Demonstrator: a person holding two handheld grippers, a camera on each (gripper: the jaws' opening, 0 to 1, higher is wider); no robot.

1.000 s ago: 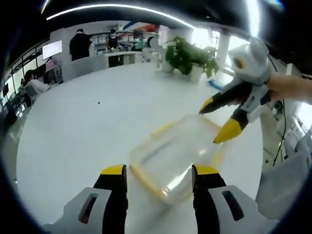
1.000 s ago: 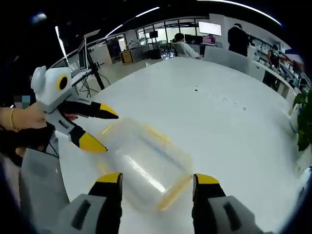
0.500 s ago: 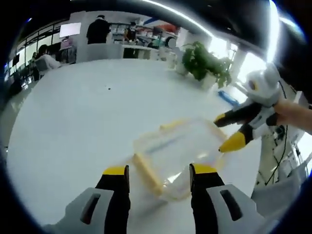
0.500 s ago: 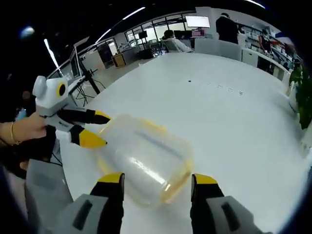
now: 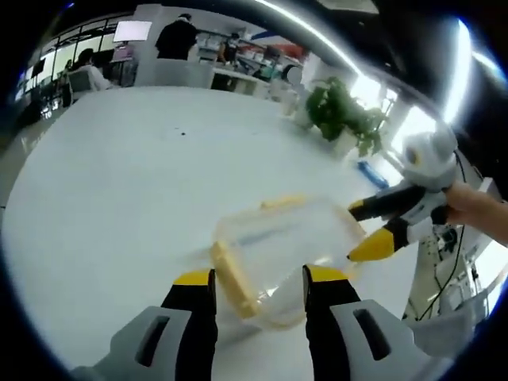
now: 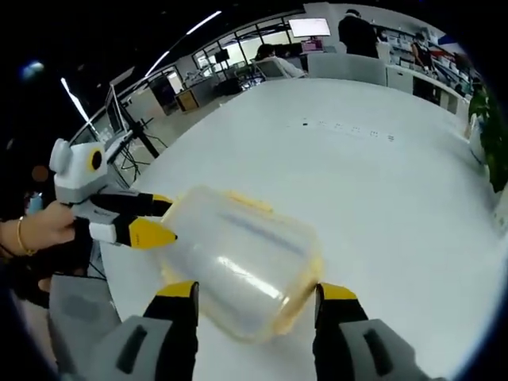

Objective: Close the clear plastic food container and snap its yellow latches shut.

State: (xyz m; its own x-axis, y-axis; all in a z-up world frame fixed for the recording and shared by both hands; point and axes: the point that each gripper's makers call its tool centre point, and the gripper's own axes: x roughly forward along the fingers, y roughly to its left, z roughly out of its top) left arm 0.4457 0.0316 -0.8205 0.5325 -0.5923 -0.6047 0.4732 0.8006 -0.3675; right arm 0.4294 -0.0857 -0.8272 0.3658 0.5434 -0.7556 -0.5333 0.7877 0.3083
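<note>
In the left gripper view, the left tongs (image 5: 255,282) stand wide, holding nothing. The clear container (image 5: 282,258), lid on and seemingly empty, lies just ahead between their tips on the white table (image 5: 111,182), long axis slanting up-right toward the right tongs (image 5: 359,233), also spread.

In the right gripper view, the container (image 6: 238,258) sits between the wide jaws, a yellow latch (image 6: 248,202) on its far side.

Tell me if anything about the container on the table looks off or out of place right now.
Nothing stands out. The clear plastic container sits on the white table with its lid on and no spill around it. Its yellow latches look unfastened. Both the left gripper and the right gripper are open around it.
</note>
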